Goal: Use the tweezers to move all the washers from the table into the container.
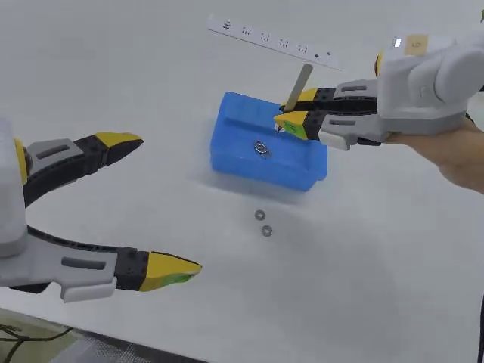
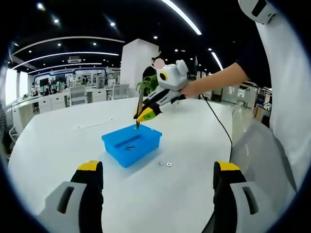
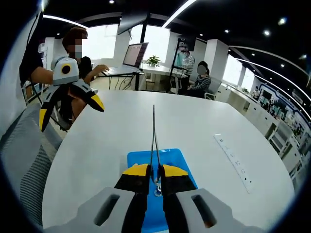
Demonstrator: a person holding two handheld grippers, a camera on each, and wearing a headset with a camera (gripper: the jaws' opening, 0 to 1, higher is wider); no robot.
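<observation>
The white surface point(image 1: 363, 287) looks slick, so I judge the blue container point(image 1: 257, 174) on it could skid if the tweezers point(image 1: 300, 79) snag its rim on the way out. Easing my squeeze too far would drop the tweezers themselves. My left tongs point(image 1: 168, 203) hang spread wide and empty, well apart from the container. My right tongs point(image 1: 296, 112) are pressed together on the tweezers, tips down over the container. One washer point(image 1: 262, 149) lies inside; two washers point(image 1: 263, 222) lie on the surface just in front.
</observation>
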